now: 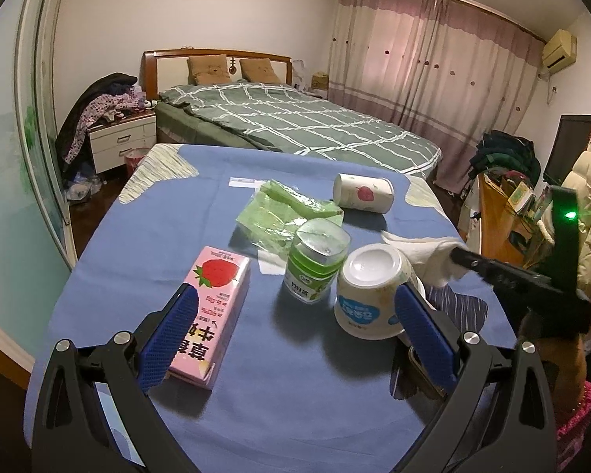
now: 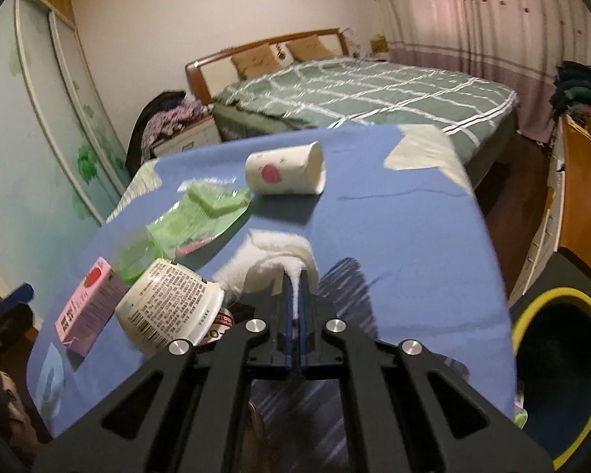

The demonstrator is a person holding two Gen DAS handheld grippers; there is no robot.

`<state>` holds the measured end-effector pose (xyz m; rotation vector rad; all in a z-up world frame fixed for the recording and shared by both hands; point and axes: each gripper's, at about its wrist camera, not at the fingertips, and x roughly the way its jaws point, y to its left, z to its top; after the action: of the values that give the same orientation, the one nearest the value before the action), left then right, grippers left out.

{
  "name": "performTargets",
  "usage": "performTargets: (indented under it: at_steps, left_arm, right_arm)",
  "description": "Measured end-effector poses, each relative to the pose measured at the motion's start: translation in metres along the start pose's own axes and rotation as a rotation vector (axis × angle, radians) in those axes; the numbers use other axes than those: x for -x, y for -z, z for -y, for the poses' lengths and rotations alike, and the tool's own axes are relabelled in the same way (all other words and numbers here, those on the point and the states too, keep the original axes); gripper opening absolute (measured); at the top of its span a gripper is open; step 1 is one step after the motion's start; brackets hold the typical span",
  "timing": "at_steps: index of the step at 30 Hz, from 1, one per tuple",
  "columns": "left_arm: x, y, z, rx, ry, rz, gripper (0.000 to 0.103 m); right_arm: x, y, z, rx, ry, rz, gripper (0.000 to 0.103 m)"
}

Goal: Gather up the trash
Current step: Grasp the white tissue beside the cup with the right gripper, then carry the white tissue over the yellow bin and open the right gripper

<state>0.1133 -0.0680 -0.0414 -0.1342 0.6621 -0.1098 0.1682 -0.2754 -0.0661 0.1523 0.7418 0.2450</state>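
Trash lies on a table with a blue cloth (image 1: 295, 386). My right gripper (image 2: 294, 280) is shut on a crumpled white tissue (image 2: 272, 260), lifted just off the cloth; the left wrist view shows it too, the tissue (image 1: 425, 252) hanging from the right gripper (image 1: 459, 254). My left gripper (image 1: 295, 315) hangs open over the near table. Its left pad is beside a pink strawberry milk carton (image 1: 212, 307), its right pad by a tipped white cup (image 1: 368, 291). A green bottle (image 1: 315, 264), a green wrapper (image 1: 279, 216) and a paper cup on its side (image 1: 362, 193) lie farther back.
A bin with a yellow rim (image 2: 563, 374) stands on the floor right of the table. A bed with a green checked cover (image 1: 295, 122) is beyond the table, a nightstand (image 1: 122, 142) with clothes at its left. A wooden cabinet (image 1: 504, 213) stands to the right.
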Motion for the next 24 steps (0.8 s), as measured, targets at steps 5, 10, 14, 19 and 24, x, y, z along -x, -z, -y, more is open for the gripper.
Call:
performTargets:
  at_steps: [5,10,14,19,24]
  left_arm:
    - [-0.002,0.001,0.007,-0.013,0.008,-0.008,0.098]
    - [-0.004,0.003,0.015,-0.028,0.018,-0.016,0.098]
    - [-0.007,0.004,0.021,-0.040,0.026,-0.027,0.098]
    - [-0.011,0.005,0.029,-0.054,0.038,-0.037,0.098]
    - [-0.013,0.006,0.039,-0.074,0.048,-0.042,0.098]
  right_arm:
    - [0.025,0.004,0.019,-0.057,0.021,0.057,0.002]
    - [0.060,0.010,0.046,-0.133,0.054,0.122,0.002]
    - [0.086,0.015,0.070,-0.189,0.114,0.169,0.002]
    - [0.112,0.023,0.108,-0.270,0.209,0.210,0.002]
    - [0.125,0.034,0.141,-0.340,0.323,0.226,0.002]
